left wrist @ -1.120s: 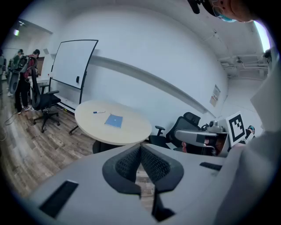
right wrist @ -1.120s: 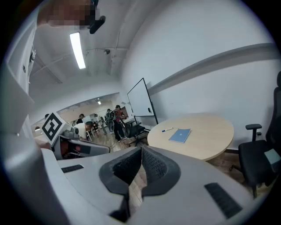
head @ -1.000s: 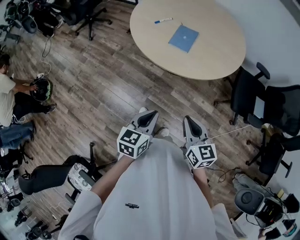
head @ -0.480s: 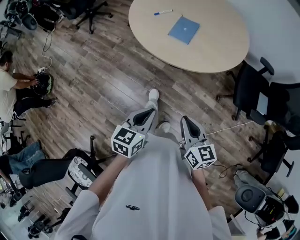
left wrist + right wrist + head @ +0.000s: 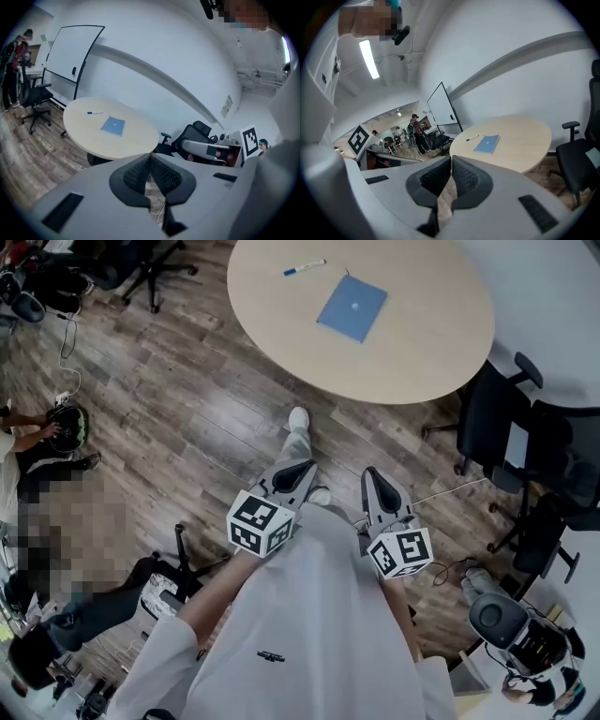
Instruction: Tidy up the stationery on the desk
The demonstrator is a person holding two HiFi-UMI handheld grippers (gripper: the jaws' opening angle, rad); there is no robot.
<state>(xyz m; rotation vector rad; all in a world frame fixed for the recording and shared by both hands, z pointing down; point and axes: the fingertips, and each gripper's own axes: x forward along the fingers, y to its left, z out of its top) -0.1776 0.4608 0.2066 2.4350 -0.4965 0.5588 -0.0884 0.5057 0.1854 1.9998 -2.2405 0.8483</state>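
Left gripper (image 5: 298,468), right gripper (image 5: 377,482): jaws pressed together, empty. Well ahead of both, on round table (image 5: 422,343): pen (image 5: 305,267), blue notebook (image 5: 352,307) beside it, not touching. Probably approach step: reach table edge first, spread jaws only then, take pen low.

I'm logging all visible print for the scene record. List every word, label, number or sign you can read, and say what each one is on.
No text here can be read.
Shirt logo: too small to read.
Wall sign: too small to read.
Blue notebook: a pale mark at its centre, unreadable.
Marker cubes: black-and-white square patterns, no letters or numbers.
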